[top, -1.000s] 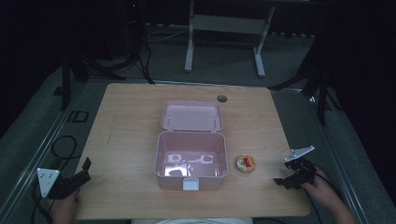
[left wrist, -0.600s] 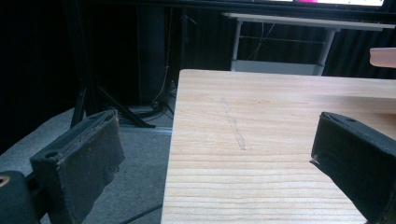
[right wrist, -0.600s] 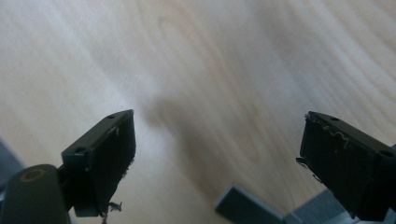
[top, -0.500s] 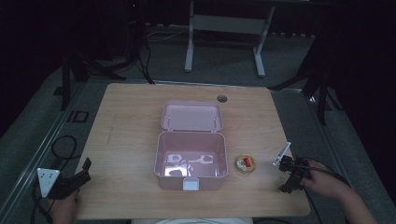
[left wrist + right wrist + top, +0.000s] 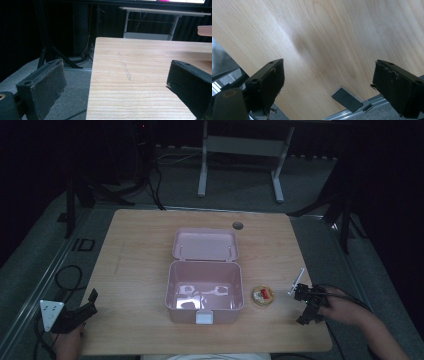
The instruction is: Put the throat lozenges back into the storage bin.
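At the centre of the light wooden table (image 5: 145, 245) we list one pale pink plastic box (image 5: 204, 292), open and empty, its hinged lid (image 5: 205, 244) lying back flat behind it. Just beside its right wall we record a small round yellow dish with red contents (image 5: 262, 295). Near the table's right edge we find the right gripper (image 5: 306, 306), hand-held, its jaws spread wide over bare wood. At the front left corner we note the left gripper (image 5: 80, 312), jaws likewise spread, gripping nothing.
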The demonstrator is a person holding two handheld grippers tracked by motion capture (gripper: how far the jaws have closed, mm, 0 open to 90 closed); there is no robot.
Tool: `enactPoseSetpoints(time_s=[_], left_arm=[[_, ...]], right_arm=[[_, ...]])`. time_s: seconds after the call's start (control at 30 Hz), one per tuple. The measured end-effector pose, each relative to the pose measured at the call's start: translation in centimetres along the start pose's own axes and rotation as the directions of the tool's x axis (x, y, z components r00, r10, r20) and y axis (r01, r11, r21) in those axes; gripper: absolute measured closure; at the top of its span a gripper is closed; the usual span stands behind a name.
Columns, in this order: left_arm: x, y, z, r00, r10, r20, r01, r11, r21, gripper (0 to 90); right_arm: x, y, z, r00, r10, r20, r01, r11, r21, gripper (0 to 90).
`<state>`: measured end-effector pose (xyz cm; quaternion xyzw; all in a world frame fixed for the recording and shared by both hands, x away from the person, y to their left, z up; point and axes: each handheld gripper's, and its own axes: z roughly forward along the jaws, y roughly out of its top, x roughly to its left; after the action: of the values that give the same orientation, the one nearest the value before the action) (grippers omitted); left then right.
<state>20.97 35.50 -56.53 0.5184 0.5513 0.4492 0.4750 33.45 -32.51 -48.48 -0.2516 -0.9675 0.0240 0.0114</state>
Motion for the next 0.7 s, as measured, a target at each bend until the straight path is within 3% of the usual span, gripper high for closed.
enactPoseSetpoints(time_s=[0.3, 0.43, 0.5, 0.7], left_arm=[[0.0, 0.0, 0.0, 1.0000, 0.001, 0.001, -0.001, 1.0000, -0.001, 2.5], [0.0, 0.0, 0.0, 1.0000, 0.000, 0.003, 0.000, 1.0000, 0.000, 2.4], [0.0, 0.0, 0.0, 1.0000, -0.001, 0.003, 0.001, 1.0000, 0.000, 2.4], [0.0, 0.0, 0.0, 1.0000, 0.000, 0.006, 0.001, 1.0000, -0.001, 2.4]], right_arm=[[-0.2, 2.0, -1.2, 0.9997, -0.015, 0.019, 0.015, 1.000, -0.013, 10.3], [0.0, 3.2, -1.4, 0.9965, -0.049, 0.068, 0.050, 0.999, -0.012, 10.3], [-0.1, 3.8, -1.6, 0.9979, -0.046, 0.045, 0.047, 0.999, -0.017, 10.3], [-0.4, 5.5, -1.8, 0.9974, -0.064, 0.033, 0.065, 0.998, -0.022, 10.2]])
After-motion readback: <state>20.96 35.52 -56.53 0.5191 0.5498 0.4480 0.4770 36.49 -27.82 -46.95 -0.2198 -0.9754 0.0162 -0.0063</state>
